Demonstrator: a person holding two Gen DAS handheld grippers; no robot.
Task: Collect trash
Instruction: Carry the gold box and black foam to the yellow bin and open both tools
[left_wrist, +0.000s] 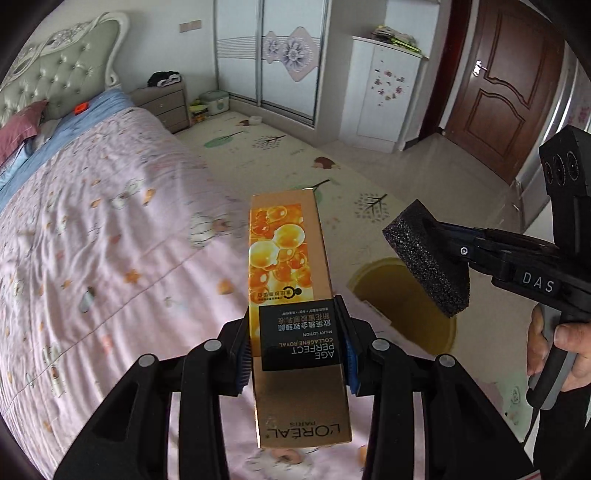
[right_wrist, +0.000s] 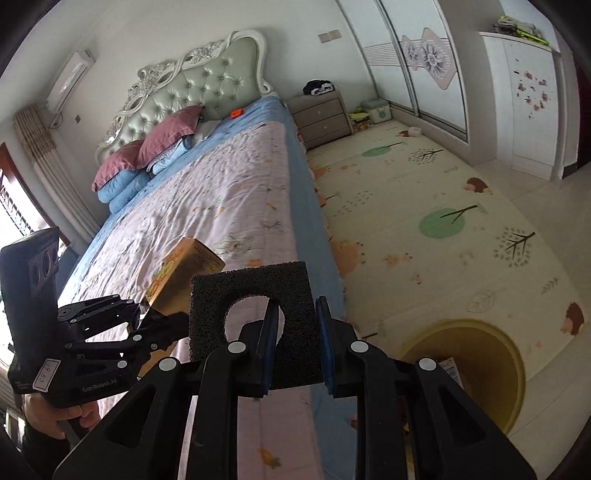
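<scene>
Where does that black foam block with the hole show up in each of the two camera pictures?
Left wrist view: the black foam block sits at the right, held by the right gripper above the yellow bin.
Right wrist view: the block is at bottom centre, between that gripper's fingers.
Shared landmark: the yellow bin on the floor beside the bed.

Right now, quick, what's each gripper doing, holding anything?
Left gripper: closed on the gold L'Oreal lotion box.
Right gripper: closed on the black foam block with a round hole.
</scene>
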